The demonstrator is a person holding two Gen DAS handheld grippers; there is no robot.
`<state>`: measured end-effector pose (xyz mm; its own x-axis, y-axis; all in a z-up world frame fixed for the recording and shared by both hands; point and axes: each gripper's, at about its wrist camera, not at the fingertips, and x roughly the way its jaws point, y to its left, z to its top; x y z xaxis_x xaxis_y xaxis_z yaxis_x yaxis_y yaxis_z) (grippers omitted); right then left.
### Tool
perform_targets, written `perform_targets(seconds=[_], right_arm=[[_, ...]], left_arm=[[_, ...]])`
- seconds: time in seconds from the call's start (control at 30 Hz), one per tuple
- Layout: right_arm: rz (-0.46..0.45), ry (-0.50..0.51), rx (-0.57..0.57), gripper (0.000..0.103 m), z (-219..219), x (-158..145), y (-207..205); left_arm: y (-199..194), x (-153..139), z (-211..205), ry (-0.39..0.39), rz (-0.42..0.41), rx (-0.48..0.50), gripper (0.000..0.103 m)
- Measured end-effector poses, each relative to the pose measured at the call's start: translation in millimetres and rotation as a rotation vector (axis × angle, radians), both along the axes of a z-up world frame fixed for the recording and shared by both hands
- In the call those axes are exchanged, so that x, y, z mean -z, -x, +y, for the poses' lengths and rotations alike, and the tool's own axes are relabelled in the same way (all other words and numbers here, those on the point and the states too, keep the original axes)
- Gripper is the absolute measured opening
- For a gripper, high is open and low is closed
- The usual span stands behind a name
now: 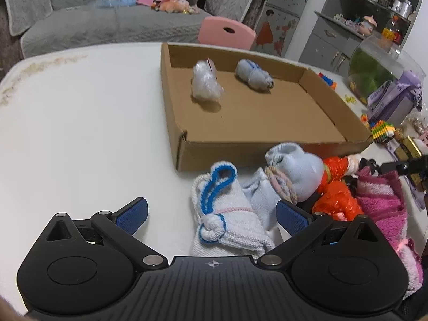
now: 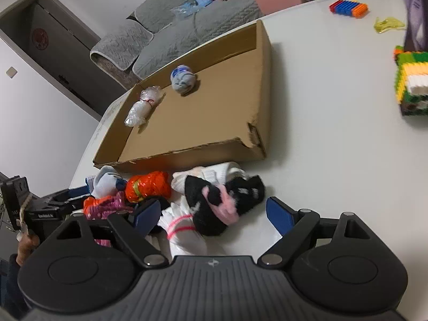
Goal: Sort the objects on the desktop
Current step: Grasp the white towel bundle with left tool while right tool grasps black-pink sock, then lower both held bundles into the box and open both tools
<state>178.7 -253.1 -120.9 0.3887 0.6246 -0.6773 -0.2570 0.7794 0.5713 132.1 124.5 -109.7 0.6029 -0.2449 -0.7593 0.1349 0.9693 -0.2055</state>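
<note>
sock bundles (image 1: pixel 227 214) between wide left tool (image 1: pixel 212 215); right tool (image 2: pixel 214 214) wide, no legible labels

The left hand-held gripper (image 1: pixel 211 215) was matte black, with two rounded housings side by side, each bearing a raised disc and a triangular cut-out. Silver round pins marked the joints of its angled black link arms. Its fingers (image 1: pixel 133 214) carried blue pads with a fine dotted texture. Between the housings lay a ribbed black plate stamped with a small white cross-in-circle mark. The right hand-held gripper (image 2: pixel 214 215) had the same build: black housings, silver pins, ribbed plate with a pale cross mark, and darker blue fingers (image 2: pixel 281 218). At the left edge of the right wrist view a bit of brownish skin and a dark sleeve showed
</note>
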Motion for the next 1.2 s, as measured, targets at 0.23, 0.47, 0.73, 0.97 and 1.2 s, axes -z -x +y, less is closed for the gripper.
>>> perform_targets(seconds=[0.23,0.47,0.73,0.97,1.2], right_arm=[[0.026,0.015,0.004,0.051,15,9,-11],[-0.019,0.082,-0.031,0.046,17,15,11],[0.001,-0.019,0.003,0.042,-9,12,30],[0.015,-0.161,0.075,0.042,-46,2,37],[-0.026,-0.238,0.125,0.042,-69,-28,30]], left_arm=[[3,5,-3,-0.005,0.002,0.006,0.101],[10,0,-3,0.014,-0.002,0.022,0.055],[24,-6,8,0.021,0.007,-0.003,0.053],[41,-32,24,0.061,-0.042,-0.035,0.053],[37,-82,31,0.120,-0.110,-0.031,0.053]])
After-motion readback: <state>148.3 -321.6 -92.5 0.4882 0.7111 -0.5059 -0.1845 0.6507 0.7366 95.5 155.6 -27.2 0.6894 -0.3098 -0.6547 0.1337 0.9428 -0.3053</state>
